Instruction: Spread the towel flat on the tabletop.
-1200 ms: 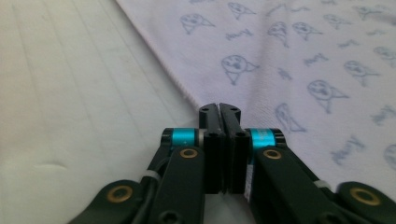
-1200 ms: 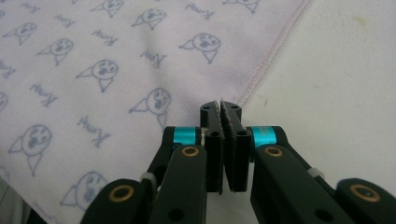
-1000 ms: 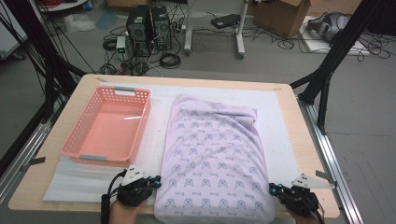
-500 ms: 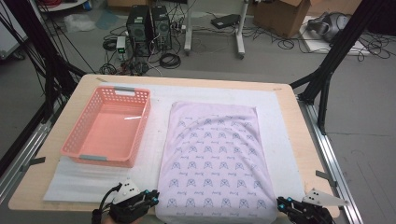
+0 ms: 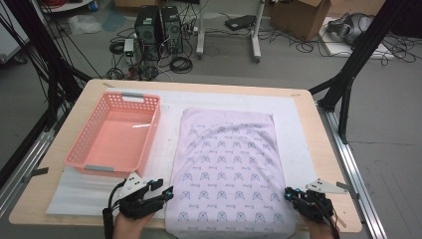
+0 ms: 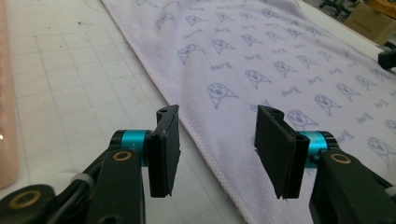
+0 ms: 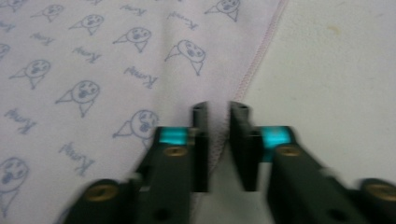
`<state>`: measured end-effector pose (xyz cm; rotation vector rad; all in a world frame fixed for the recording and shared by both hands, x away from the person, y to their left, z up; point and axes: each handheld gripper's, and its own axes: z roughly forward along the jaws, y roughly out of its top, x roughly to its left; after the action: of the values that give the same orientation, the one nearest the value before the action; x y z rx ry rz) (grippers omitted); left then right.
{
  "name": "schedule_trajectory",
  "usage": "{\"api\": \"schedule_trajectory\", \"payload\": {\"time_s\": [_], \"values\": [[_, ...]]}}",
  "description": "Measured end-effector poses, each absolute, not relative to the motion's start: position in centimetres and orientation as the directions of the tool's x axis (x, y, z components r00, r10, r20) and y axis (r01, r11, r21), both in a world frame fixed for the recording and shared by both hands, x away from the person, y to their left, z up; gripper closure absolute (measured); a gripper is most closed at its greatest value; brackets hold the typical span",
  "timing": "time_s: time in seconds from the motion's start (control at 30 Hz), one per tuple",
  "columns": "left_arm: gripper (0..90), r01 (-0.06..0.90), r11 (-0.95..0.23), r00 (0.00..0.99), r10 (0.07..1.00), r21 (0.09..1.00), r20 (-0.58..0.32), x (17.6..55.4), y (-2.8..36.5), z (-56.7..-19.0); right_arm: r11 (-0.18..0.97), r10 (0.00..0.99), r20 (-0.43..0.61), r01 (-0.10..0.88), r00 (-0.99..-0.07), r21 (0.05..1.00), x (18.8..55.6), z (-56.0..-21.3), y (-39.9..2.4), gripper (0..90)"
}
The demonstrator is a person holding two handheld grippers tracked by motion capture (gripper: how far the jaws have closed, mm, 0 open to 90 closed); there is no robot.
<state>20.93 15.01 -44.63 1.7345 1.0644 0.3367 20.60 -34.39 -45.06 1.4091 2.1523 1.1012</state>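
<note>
The pink basket (image 5: 113, 134) sits empty at the table's left. Beside it the left gripper (image 6: 217, 140) has just been opening; its jaws now stand apart over the towel's (image 5: 229, 169) near left hem, holding nothing. Since a second ago the towel has been pulled flat (the folded-over far end is gone), so spreading looks done. At the near right edge, the right gripper (image 7: 218, 144) has just closed to a narrow gap. That view is blurred, so whether it pinches the hem is unclear.

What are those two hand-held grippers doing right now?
Left hand-held gripper: open, straddling the cloth's edge, jaws just widened.
Right hand-held gripper: nearly shut, gripping nothing visible.
</note>
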Motion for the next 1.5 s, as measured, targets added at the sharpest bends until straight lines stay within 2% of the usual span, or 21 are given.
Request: {"api": "schedule_trajectory", "payload": {"time_s": [0.4,0.47,0.5,0.53,0.63,0.73,0.8,0.83,0.97,1.1,1.27,1.3,1.37,1.4,1.5], "values": [[45.2,0.513,-0.089,0.564,0.785,0.854,-0.257,22.4,14.6,-44.6,0.270,0.887,0.077,0.647,-0.456,0.713,19.0,-44.2,-35.9,88.6],[45.2,0.524,-0.096,0.566,0.782,0.846,-0.261,23.1,14.2,-44.6,0.258,0.882,0.096,0.642,-0.462,0.722,19.0,-44.3,-35.8,82.2],[45.4,0.529,-0.100,0.566,0.781,0.843,-0.262,23.5,14.0,-44.7,0.238,0.881,0.114,0.639,-0.458,0.732,19.0,-44.3,-35.9,72.9],[45.9,0.535,-0.106,0.565,0.782,0.838,-0.262,24.0,13.7,-44.8,0.225,0.881,0.124,0.635,-0.457,0.739,19.1,-44.3,-35.9,68.9],[48.8,0.581,-0.124,0.545,0.793,0.805,-0.271,25.4,13.0,-45.3,0.209,0.876,0.134,0.615,-0.463,0.760,19.2,-44.4,-36.2,66.0],[59.8,0.600,-0.173,0.541,0.807,0.781,-0.237,25.9,12.1,-45.3,0.193,0.878,0.141,0.607,-0.457,0.771,19.2,-44.3,-36.4,65.6],[77.3,0.573,-0.223,0.528,0.836,0.789,-0.147,25.6,11.6,-45.2,0.185,0.880,0.145,0.608,-0.452,0.772,19.2,-44.2,-36.5,65.5],[85.1,0.581,-0.218,0.530,0.832,0.784,-0.161,25.6,11.7,-45.2,0.179,0.880,0.150,0.607,-0.451,0.774,19.2,-44.3,-36.6,65.0],[88.1,0.587,-0.236,0.508,0.852,0.774,-0.125,25.1,11.7,-44.9,0.165,0.882,0.159,0.608,-0.443,0.777,19.0,-44.2,-36.7,65.0],[88.1,0.555,-0.245,0.518,0.850,0.795,-0.100,23.9,12.7,-45.1,0.150,0.887,0.166,0.609,-0.430,0.779,18.8,-44.1,-37.0,65.1],[84.7,0.566,-0.199,0.505,0.851,0.800,-0.146,23.9,13.3,-45.2,0.101,0.898,0.189,0.605,-0.397,0.790,19.6,-44.0,-37.1,63.0],[77.2,0.572,-0.176,0.496,0.852,0.801,-0.166,23.9,13.5,-45.3,0.094,0.896,0.198,0.606,-0.397,0.790,19.9,-44.0,-37.1,62.3],[55.4,0.565,-0.137,0.497,0.843,0.814,-0.203,24.1,13.9,-45.2,0.085,0.900,0.200,0.607,-0.387,0.790,20.6,-43.9,-36.9,60.3],[50.2,0.557,-0.137,0.507,0.837,0.819,-0.204,24.1,13.9,-45.1,0.079,0.903,0.202,0.607,-0.380,0.791,21.2,-43.8,-36.9,59.1],[44.2,0.547,-0.129,0.525,0.822,0.827,-0.219,24.5,13.6,-45.2,0.069,0.908,0.208,0.618,-0.364,0.783,23.1,-43.7,-36.7,57.5]]}}
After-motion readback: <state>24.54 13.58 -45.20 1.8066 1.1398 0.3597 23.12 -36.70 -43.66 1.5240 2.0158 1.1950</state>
